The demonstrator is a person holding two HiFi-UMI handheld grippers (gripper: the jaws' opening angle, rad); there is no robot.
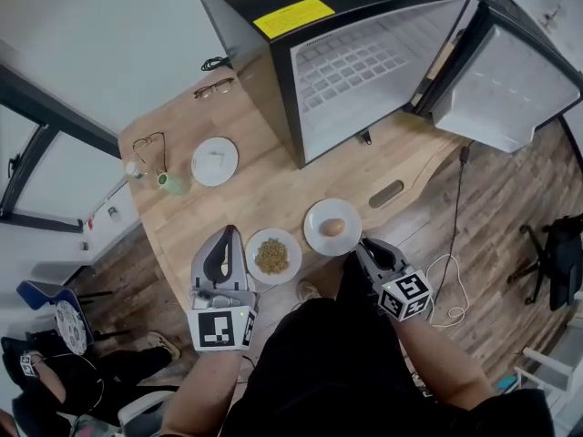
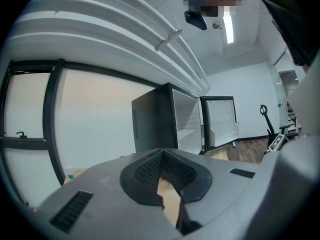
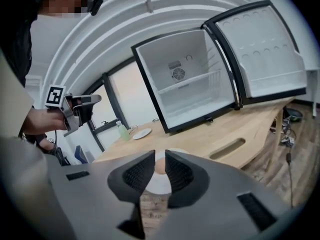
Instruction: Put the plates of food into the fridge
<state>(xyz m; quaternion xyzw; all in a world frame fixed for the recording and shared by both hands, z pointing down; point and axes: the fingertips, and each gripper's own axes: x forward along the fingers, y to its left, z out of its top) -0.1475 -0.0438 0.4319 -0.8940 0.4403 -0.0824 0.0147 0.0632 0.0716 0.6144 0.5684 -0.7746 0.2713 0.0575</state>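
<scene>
Two plates of food sit near the table's front edge: a white plate [image 1: 321,217] with a round brown bun [image 1: 333,228], and a white plate [image 1: 290,244] of brown-green grains. My right gripper [image 1: 364,243] hovers just in front of the bun plate. In the right gripper view, its jaws [image 3: 160,153] stand narrowly open, framing the bun [image 3: 160,166] and plate [image 3: 156,184], with nothing between the pads. My left gripper [image 1: 230,232] is left of the grain plate; its tips [image 2: 162,149] meet, holding nothing. The black fridge [image 1: 364,62] stands open and bare inside [image 3: 190,84].
The fridge door [image 1: 506,80] swings out to the right. A third small white plate [image 1: 215,161], a green bottle [image 1: 170,183] and two pairs of glasses [image 1: 148,144] lie at the table's left. The wooden table [image 1: 264,198] has a slot cutout [image 1: 386,193]. A cable [image 1: 453,271] trails on the floor.
</scene>
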